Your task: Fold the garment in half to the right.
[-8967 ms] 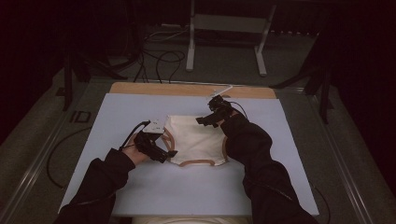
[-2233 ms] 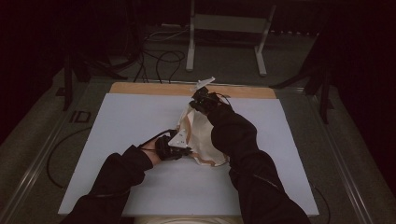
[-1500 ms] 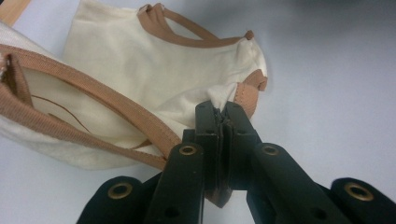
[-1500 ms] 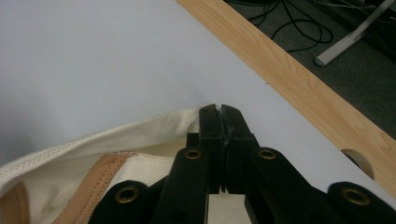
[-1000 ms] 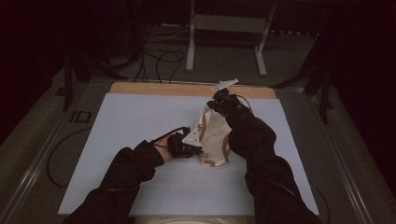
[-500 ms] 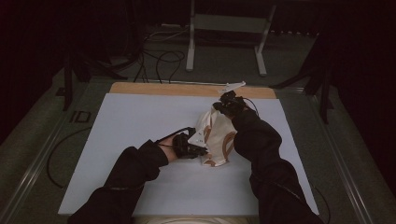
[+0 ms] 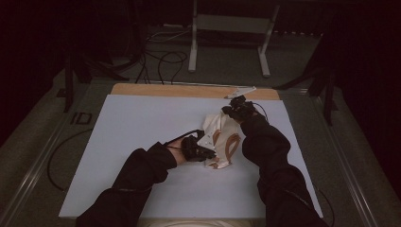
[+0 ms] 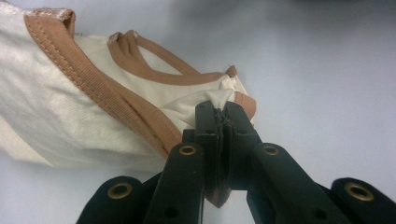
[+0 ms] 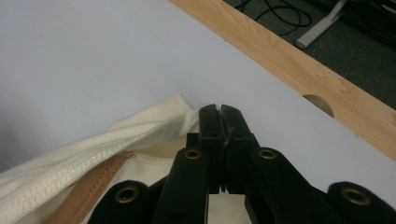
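clearly the cream garment (image 7: 218,142) with tan trim is mid-fold rather than finished: it lies bunched and doubled on the pale tabletop (image 7: 142,127), a little toward three o'clock from the middle, with its tan-edged openings turned up and its layers not yet squared. in the left gripper view the tan binding (image 8: 112,100) runs across the cloth and a loop of it arches above the pinched corner.

the left gripper (image 7: 206,152) sits at the garment's nine o'clock side, toward its near end, and its jaws are together on a tan-edged corner of the cloth, which puckers between their tips (image 8: 223,108). the right gripper (image 7: 231,109) is at the garment's twelve o'clock end, near the wooden strip (image 7: 189,91) along the far edge; its jaws are pressed together, with a cream hem (image 9: 140,128) running up against their side, but i cannot tell whether any cloth is caught between them.

as a judgement, one fold looks begun, with the garment gathered narrow between the two grips. what seems left is laying the carried edge down flat, smoothing the bunched layers, and perhaps folding once more before letting go.
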A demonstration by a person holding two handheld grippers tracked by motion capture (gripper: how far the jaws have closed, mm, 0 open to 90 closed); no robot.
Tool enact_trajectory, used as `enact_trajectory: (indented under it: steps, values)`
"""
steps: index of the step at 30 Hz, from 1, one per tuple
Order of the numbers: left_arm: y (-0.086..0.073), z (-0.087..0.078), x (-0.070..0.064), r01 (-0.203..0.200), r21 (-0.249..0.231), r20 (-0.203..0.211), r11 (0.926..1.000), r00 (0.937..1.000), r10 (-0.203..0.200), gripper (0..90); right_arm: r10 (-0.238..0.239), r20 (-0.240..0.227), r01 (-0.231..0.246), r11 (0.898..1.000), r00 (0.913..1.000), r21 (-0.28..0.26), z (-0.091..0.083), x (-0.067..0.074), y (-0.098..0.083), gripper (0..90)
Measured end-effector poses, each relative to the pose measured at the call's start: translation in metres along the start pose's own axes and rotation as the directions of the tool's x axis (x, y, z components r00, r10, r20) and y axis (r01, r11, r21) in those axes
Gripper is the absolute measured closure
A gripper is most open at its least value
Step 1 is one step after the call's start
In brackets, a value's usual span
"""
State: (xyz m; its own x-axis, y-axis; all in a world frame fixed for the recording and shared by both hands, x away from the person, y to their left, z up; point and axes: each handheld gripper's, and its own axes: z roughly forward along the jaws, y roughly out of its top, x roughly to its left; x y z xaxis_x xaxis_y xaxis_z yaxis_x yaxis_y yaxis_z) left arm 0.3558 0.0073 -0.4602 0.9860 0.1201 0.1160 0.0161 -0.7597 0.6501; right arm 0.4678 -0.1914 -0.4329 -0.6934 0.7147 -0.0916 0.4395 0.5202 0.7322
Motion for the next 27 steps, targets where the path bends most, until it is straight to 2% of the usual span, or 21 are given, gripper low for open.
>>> enact_trajectory:
  steps: [7,13,27]
  values:
    - [0.004,0.008,-0.001,0.011,-0.002,0.001,0.9999,0.9999,-0.011,86.5,0.007,0.008,-0.007,1.000,0.9999,-0.001,-0.002,-0.006,-0.008,89.0]
    - [0.009,0.019,-0.002,0.024,0.019,0.000,0.9995,0.9997,-0.024,86.5,0.020,0.014,-0.020,1.000,0.9997,0.000,-0.001,-0.015,-0.021,88.9]
    - [0.013,0.045,-0.001,0.049,0.052,-0.003,0.9974,0.9988,-0.049,86.1,0.053,0.012,-0.053,0.999,0.9985,-0.002,0.018,-0.027,-0.044,88.8]
